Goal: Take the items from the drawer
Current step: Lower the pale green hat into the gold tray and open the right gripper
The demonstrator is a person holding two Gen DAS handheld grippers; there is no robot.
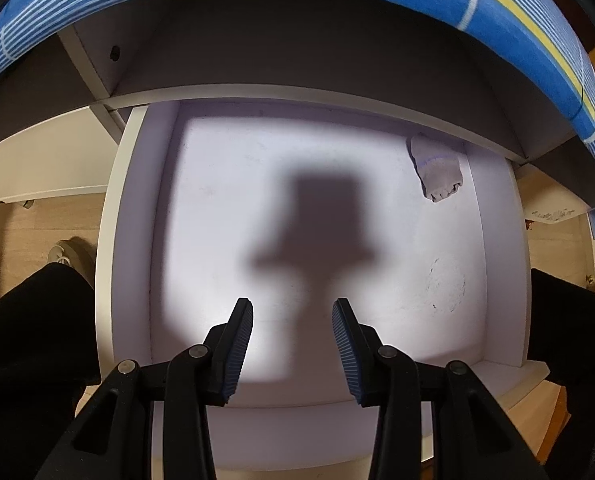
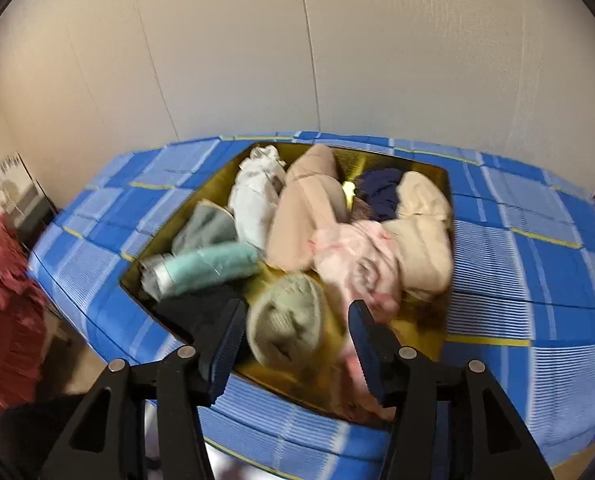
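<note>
Nearly done: drawer holds one grey sock in its far-right corner, gold tray piled; left gripper and right gripper both released, empty.

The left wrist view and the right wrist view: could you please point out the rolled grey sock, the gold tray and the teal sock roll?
rolled grey sock [image 1: 437, 170]: left wrist view, mid-roll.
gold tray [image 2: 411, 330]: right wrist view, bare floor.
teal sock roll [image 2: 213, 266]: right wrist view, mid-roll.

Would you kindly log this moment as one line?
left gripper: open over drawer | sock remains | right gripper: open above tray
</note>
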